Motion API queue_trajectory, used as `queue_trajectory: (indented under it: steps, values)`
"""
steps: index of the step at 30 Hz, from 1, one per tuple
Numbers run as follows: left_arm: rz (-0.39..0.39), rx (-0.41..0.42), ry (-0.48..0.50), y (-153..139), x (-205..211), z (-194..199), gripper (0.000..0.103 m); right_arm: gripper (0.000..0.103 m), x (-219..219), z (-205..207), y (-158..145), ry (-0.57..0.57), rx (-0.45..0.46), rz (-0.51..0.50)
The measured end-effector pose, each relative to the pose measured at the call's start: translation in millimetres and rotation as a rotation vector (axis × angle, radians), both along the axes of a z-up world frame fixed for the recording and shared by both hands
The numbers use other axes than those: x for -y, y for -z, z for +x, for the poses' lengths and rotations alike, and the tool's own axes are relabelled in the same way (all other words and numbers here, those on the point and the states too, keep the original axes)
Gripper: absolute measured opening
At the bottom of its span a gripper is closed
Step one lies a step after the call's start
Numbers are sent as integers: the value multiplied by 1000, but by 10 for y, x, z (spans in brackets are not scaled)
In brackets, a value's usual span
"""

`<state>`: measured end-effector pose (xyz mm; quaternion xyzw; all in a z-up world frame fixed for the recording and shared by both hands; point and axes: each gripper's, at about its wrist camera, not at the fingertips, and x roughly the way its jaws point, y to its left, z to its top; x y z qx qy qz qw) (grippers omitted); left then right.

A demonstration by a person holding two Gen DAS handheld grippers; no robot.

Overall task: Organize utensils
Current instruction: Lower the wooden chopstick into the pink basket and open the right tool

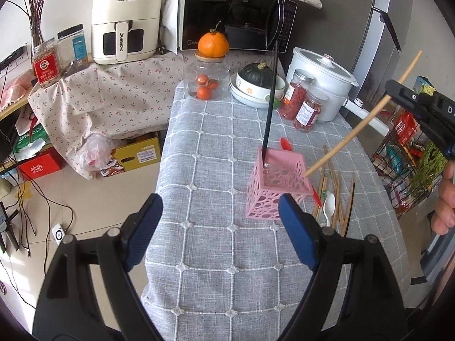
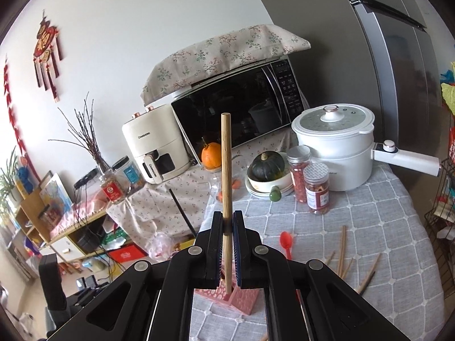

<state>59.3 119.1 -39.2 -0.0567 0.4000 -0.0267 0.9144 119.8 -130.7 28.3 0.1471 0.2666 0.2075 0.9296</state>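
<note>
Right gripper (image 2: pixel 227 227) clamps a wooden chopstick (image 2: pixel 226 170), tip at the 3 o'clock rim of the pink holder (image 1: pixel 277 182). Left gripper (image 1: pixel 220 233) gapes wide, empty. Risk: tip catches the rim and tips the holder, spilling the black chopstick (image 1: pixel 270 99).

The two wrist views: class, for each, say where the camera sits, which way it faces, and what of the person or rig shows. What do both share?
Left wrist: on the open left gripper, looking down the table at the pink holder; the right gripper and a hand show.
Right wrist: on the right gripper, facing the microwave, fingers shut on a wooden chopstick.
Shared: holder, chopstick, microwave, white pot.
</note>
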Motion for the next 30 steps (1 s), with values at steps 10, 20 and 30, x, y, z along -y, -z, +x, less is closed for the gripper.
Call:
queue_trajectory:
  steps: [10,20,30]
  values:
    - [-14,-12,14,25,-18,-22,83,7,-671,260,423,-53,-85,-176]
    - [4,-44,43,69,97,18,83,35,-522,357,541,-58,-164,-112]
    - [36,-64,132,104,520,-23,86,81,230,3,252,46,-107,-112]
